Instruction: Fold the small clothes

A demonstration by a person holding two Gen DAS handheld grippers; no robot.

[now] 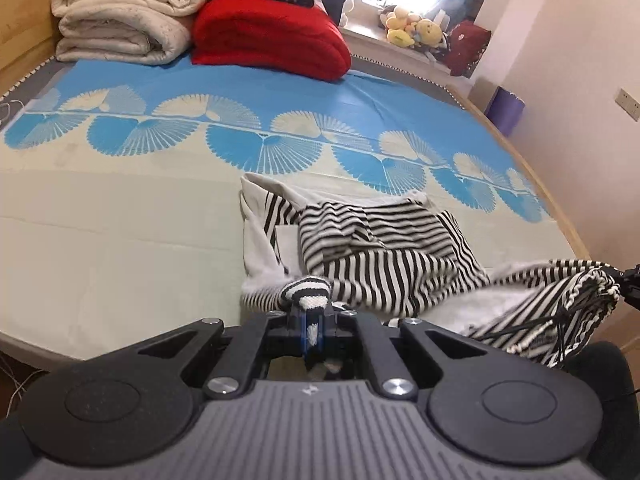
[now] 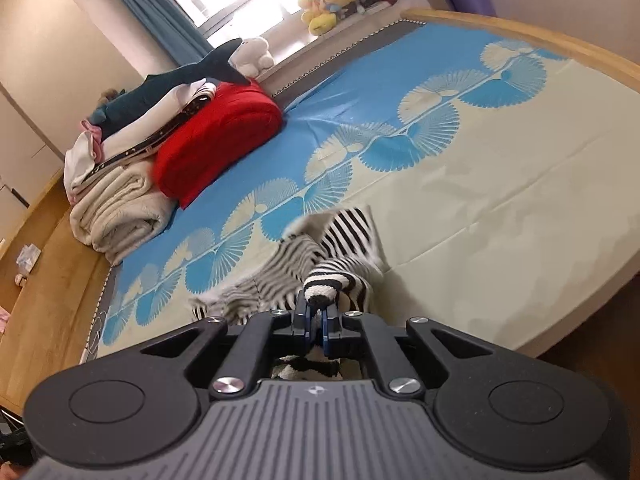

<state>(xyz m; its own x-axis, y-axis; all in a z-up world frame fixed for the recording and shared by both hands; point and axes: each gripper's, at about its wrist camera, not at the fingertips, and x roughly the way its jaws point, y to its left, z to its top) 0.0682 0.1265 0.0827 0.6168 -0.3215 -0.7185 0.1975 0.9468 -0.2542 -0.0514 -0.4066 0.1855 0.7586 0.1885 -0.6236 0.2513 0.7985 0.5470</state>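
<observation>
A small black-and-white striped garment (image 1: 384, 256) lies crumpled near the front edge of the bed. My left gripper (image 1: 311, 316) is shut on a bunched bit of its striped edge. My right gripper (image 2: 316, 316) is shut on another bunched part of the same garment (image 2: 288, 276), which trails away from it over the bed. In the left wrist view the right gripper (image 1: 624, 284) shows at the far right edge, holding a lifted corner of the garment. The garment's white inside shows at its left side.
The bed sheet (image 1: 120, 220) is cream in front and blue with fan patterns behind. Folded cream blankets (image 1: 120, 20) and a red folded blanket (image 1: 272, 36) are stacked at the far end. Plush toys (image 1: 412, 26) sit on the window sill. The wooden bed frame (image 2: 520, 32) runs along the edge.
</observation>
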